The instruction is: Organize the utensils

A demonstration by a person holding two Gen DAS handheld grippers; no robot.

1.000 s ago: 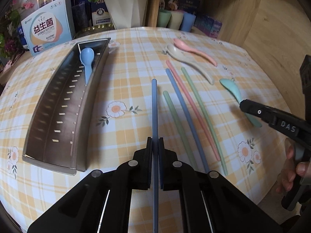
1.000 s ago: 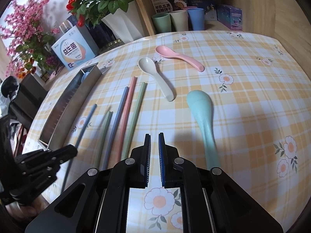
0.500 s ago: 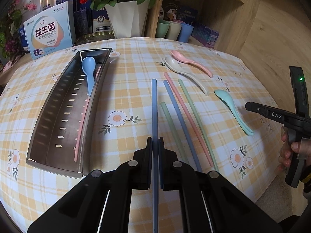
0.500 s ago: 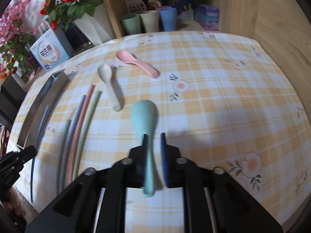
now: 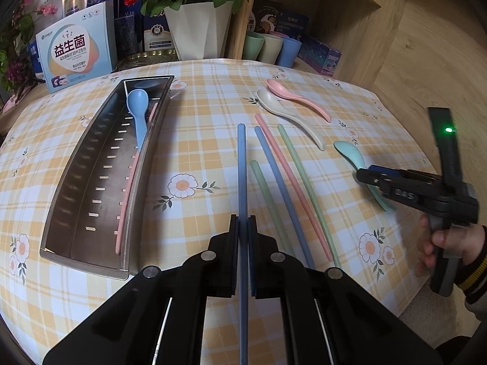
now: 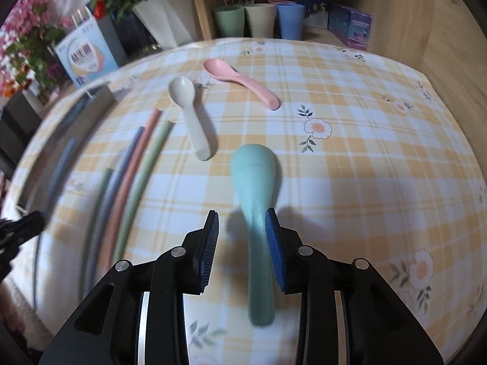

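My left gripper (image 5: pixel 242 222) is shut on a blue chopstick (image 5: pixel 241 167), held above the checked tablecloth just right of the steel tray (image 5: pixel 138 206). In the tray lie a blue spoon (image 5: pixel 137 103) and a pink chopstick (image 5: pixel 127 200). My right gripper (image 6: pixel 242 216) is low over the cloth, jaws apart, with the handle of the teal spoon (image 6: pixel 254 176) between them, close to the right pad. The spoon lies flat. In the left wrist view that gripper (image 5: pixel 362 176) straddles the teal spoon (image 5: pixel 350 152).
On the cloth lie a blue chopstick (image 5: pixel 283 200), a pink one (image 5: pixel 292 182), two green ones (image 5: pixel 307 188), a white spoon (image 6: pixel 188 112) and a pink spoon (image 6: pixel 240 82). Behind stand a white flower pot (image 5: pixel 197 30), boxes and several cups (image 6: pixel 258 19) on a wooden shelf.
My right gripper went from shut to open and moved forward and down over the teal spoon's handle. My left gripper kept hold of the blue chopstick and barely moved.
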